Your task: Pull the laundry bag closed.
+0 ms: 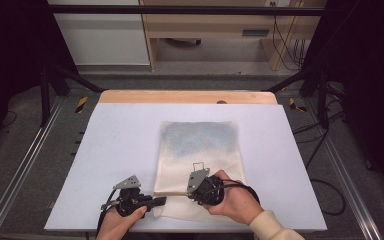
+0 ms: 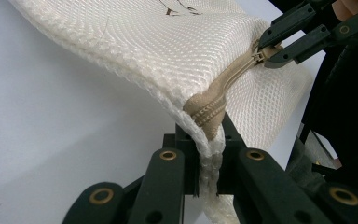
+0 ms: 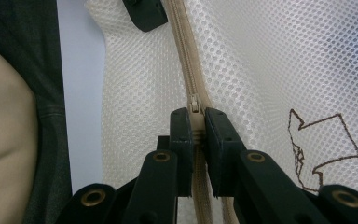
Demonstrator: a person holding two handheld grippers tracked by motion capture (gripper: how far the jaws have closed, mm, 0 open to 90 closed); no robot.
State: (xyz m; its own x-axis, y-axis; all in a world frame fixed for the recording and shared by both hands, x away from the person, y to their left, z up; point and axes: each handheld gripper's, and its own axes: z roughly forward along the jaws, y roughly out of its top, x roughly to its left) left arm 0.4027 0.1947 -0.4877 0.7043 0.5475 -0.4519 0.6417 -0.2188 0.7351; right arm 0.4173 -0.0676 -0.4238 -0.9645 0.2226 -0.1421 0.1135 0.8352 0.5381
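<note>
A white mesh bag (image 1: pixel 200 145) lies flat on the pale table (image 1: pixel 120 150), its beige zipper (image 2: pixel 223 86) running along the near end. My left gripper (image 2: pixel 208 140) is shut on the bag's corner, right at the zipper's end, and lifts that edge slightly; in the high view my left gripper (image 1: pixel 160 201) sits at the bag's near left corner. My right gripper (image 3: pixel 196 123) is shut on the zipper pull (image 3: pixel 194 103), a short way along the zipper (image 3: pixel 182 46) from the left gripper's tip (image 3: pixel 144 11). From above, the right gripper (image 1: pixel 190 192) points left over the bag.
A brown outline logo (image 3: pixel 321 144) is printed on the mesh. A wooden strip (image 1: pixel 187 96) edges the table's far side. Metal rails (image 1: pixel 25 165) run along both sides, with cables (image 1: pixel 325 185) on the floor at right. Bare table lies left of the bag.
</note>
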